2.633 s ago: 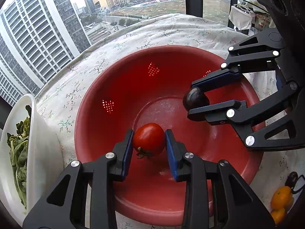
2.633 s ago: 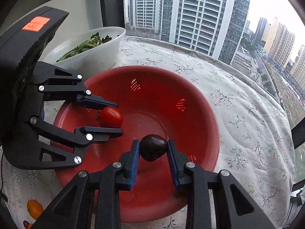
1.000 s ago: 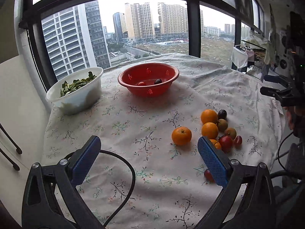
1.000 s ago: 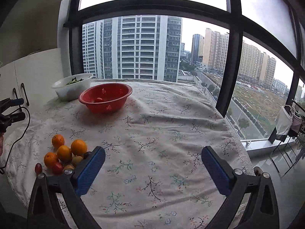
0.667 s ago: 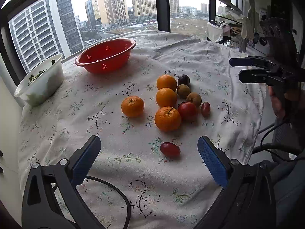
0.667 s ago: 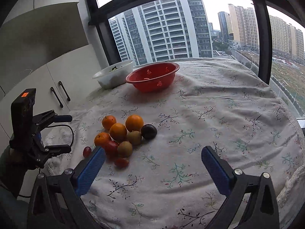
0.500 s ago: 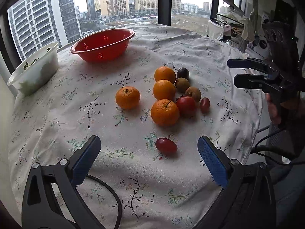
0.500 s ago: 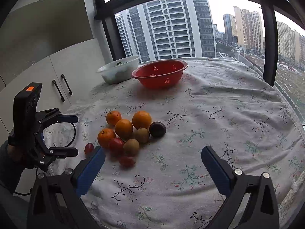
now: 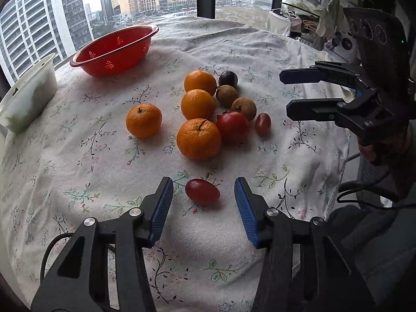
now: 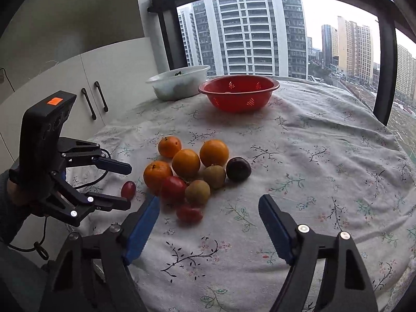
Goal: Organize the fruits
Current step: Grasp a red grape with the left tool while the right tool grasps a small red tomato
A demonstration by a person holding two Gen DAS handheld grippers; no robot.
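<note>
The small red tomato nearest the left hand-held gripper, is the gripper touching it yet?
Apart. The left wrist view shows the small red tomato lying between the open left hand-held gripper fingers, with tablecloth visible on both sides.

Colours on my feed: bright fruit on a flowered cloth

I'm seeing a white tablecloth (image 9: 260, 46) sprigged with dark twigs and green leaves, four orange mandarins (image 9: 199, 138), a red tomato (image 9: 232, 126), a dark-red grape tomato (image 9: 202, 192), two brownish-green kiwis (image 9: 244, 108), one deep-purple plum (image 9: 228, 78), a red colander (image 9: 114, 52), a white bowl (image 10: 179, 82), and blue pads (image 9: 162, 208) on my black left gripper (image 9: 203, 209).
</note>
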